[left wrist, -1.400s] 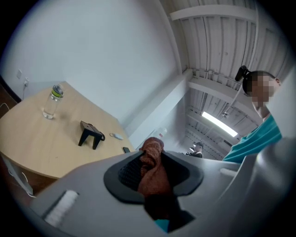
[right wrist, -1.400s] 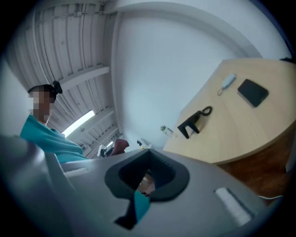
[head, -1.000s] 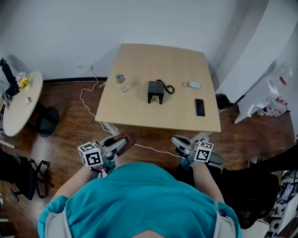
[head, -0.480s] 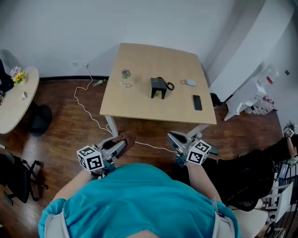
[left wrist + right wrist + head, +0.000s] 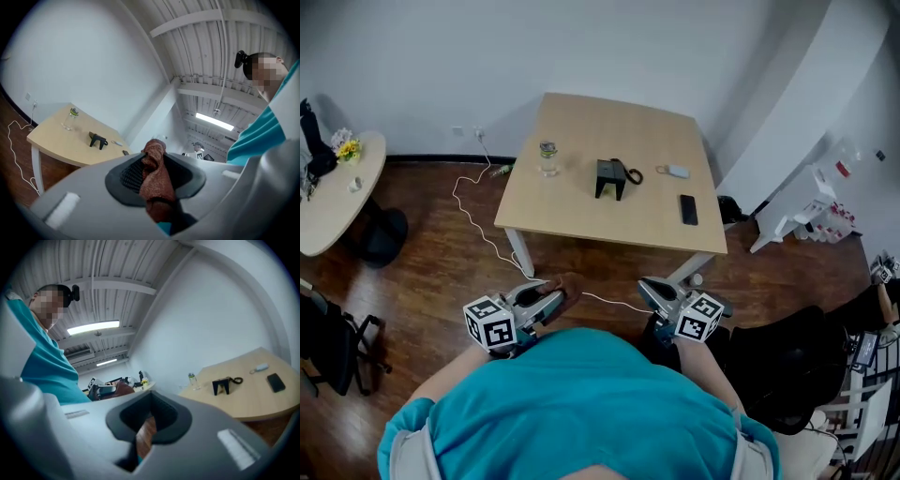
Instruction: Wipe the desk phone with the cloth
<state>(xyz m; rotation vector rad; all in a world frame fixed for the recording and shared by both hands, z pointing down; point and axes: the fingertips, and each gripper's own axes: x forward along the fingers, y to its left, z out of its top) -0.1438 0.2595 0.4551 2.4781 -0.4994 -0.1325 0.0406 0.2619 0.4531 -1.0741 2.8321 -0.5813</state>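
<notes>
The black desk phone [image 5: 610, 176] stands on its wedge base in the middle of the light wooden table [image 5: 581, 216], its coiled cord to its right. Both grippers are held close to my body, well short of the table's near edge. My left gripper [image 5: 547, 301] is shut on a reddish-brown cloth [image 5: 570, 282]; in the left gripper view the cloth [image 5: 155, 176] hangs bunched between the jaws, and the phone [image 5: 97, 139] is far off. My right gripper [image 5: 654, 292] is shut with nothing in it; its own view shows the phone [image 5: 222, 385] on the distant table.
On the table also stand a clear bottle [image 5: 547, 157], a white key tag [image 5: 675, 172] and a dark mobile phone [image 5: 688, 209]. A white cable [image 5: 478, 225] trails over the wooden floor. A round side table [image 5: 337, 192] stands left, a white rack [image 5: 802, 220] right, and dark chairs sit on both sides.
The table now sits a little farther off and slightly left in the head view. Both grippers stay near my body, and the left one still holds the cloth.
</notes>
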